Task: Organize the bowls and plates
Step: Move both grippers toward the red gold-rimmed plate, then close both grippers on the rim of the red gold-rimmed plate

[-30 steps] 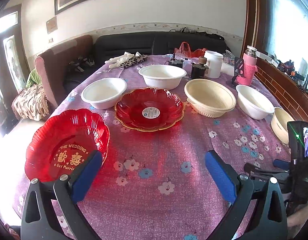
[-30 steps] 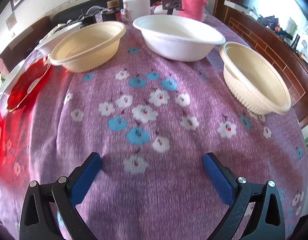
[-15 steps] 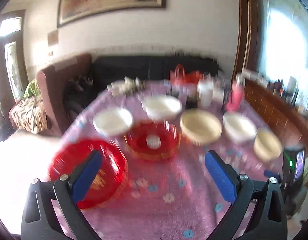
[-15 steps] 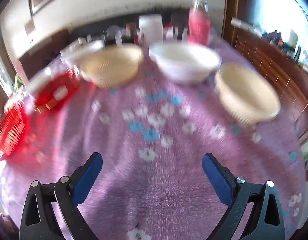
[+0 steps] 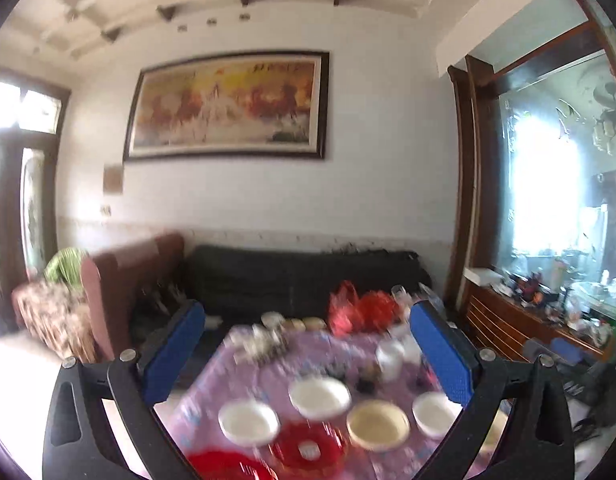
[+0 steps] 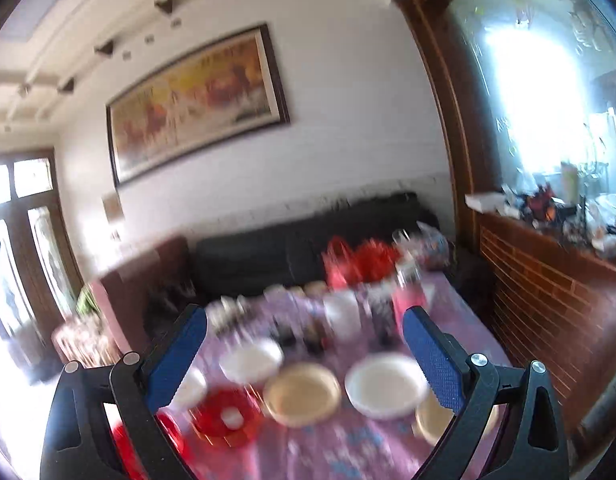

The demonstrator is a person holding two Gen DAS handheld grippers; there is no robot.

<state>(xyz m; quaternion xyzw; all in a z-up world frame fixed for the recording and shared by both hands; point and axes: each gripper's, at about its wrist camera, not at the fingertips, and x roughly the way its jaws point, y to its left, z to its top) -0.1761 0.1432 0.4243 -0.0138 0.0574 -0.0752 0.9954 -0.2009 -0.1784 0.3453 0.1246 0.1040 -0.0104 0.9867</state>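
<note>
Both views are pretty smeared, so take the fine detail with a pinch of salt. The left gripper (image 5: 308, 354) is spread wide with nothing in it, and the right gripper (image 6: 304, 354) is the same — both hang well above the table (image 6: 348, 452), aimed more at the far wall than at the dishes.

Going left to right in the right wrist view: the red plates (image 6: 224, 412) sit at the near left edge, then a white bowl (image 6: 250, 360), a tan bowl (image 6: 302, 394), another white bowl (image 6: 384, 386) and a tan bowl (image 6: 432, 416) close to the right edge.

My worry is the edges. Nudge either end dish outward and it could slide off. Bottles and jars (image 6: 348, 312) crowd the back too, so a long reach could topple them. The open cloth up front looks like the safest stacking spot.
</note>
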